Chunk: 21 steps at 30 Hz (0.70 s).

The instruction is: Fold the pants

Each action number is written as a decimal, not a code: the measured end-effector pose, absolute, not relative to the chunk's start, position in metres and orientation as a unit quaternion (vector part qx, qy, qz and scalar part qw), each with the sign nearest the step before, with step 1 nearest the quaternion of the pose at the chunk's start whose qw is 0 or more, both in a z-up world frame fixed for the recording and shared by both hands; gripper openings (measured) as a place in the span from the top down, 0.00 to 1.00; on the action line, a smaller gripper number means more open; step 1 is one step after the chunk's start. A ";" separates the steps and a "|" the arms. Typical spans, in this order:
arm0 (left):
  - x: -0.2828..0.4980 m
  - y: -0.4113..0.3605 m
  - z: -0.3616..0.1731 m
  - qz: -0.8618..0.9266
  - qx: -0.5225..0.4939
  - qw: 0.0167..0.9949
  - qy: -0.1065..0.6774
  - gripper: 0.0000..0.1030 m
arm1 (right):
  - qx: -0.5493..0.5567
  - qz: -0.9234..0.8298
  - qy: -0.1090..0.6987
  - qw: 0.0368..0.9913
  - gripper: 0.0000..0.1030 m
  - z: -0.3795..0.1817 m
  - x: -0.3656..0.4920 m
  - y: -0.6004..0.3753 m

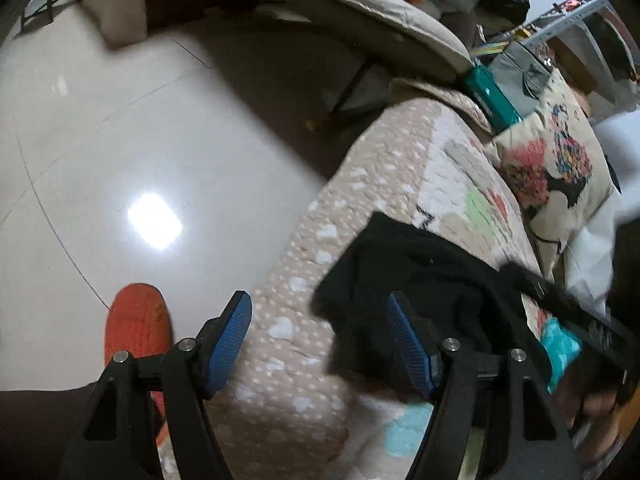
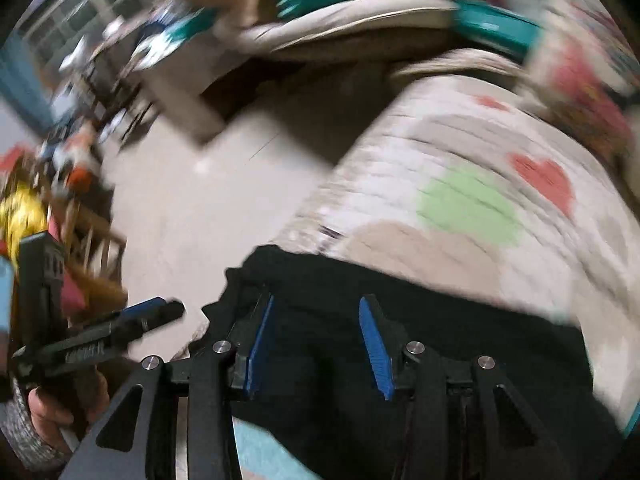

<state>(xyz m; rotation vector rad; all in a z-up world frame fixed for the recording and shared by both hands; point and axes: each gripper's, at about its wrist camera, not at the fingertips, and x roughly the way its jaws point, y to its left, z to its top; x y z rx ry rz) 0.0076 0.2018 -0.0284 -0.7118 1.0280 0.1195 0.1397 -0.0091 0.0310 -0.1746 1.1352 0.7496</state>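
Note:
Black pants (image 1: 420,280) lie bunched on a sofa covered by a quilted beige cover with hearts (image 1: 304,280). My left gripper (image 1: 320,320) is open, its blue pads apart, just left of the pants' near edge and holding nothing. In the blurred right wrist view the pants (image 2: 440,340) spread across the cover (image 2: 460,152). My right gripper (image 2: 316,320) is open right over the black fabric, with nothing between its pads. The left gripper (image 2: 152,312) shows at the lower left of that view, held by a hand.
A shiny tiled floor (image 1: 120,140) lies left of the sofa, with an orange slipper (image 1: 136,320) near it. A patterned cushion (image 1: 560,168) rests at the sofa's back. A padded chair (image 1: 360,4) and clutter stand beyond.

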 end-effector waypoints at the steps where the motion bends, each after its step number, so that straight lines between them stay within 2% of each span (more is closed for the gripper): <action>1: 0.011 0.199 -0.033 0.055 -0.331 0.802 0.494 0.33 | -0.099 0.361 0.532 0.759 0.54 0.027 0.146 0.005; 6: 0.012 0.207 -0.051 0.083 -0.336 0.770 0.536 0.33 | -0.195 0.427 0.524 0.711 0.55 0.018 0.145 0.052; 10: 0.012 0.217 -0.047 0.111 -0.337 0.773 0.526 0.33 | -0.278 0.465 0.504 0.673 0.65 0.000 0.126 0.083; 12: 0.010 0.219 -0.046 0.116 -0.337 0.774 0.523 0.33 | -0.325 0.461 0.491 0.664 0.78 -0.014 0.119 0.093; 13: 0.010 0.221 -0.046 0.117 -0.339 0.773 0.523 0.33 | -0.338 0.453 0.492 0.662 0.93 -0.019 0.120 0.096; 14: 0.010 0.222 -0.046 0.118 -0.342 0.772 0.523 0.33 | -0.342 0.446 0.493 0.665 0.98 -0.022 0.123 0.096; 21: 0.014 0.223 -0.046 0.122 -0.346 0.773 0.518 0.33 | -0.297 0.403 0.478 0.722 0.99 -0.012 0.157 0.100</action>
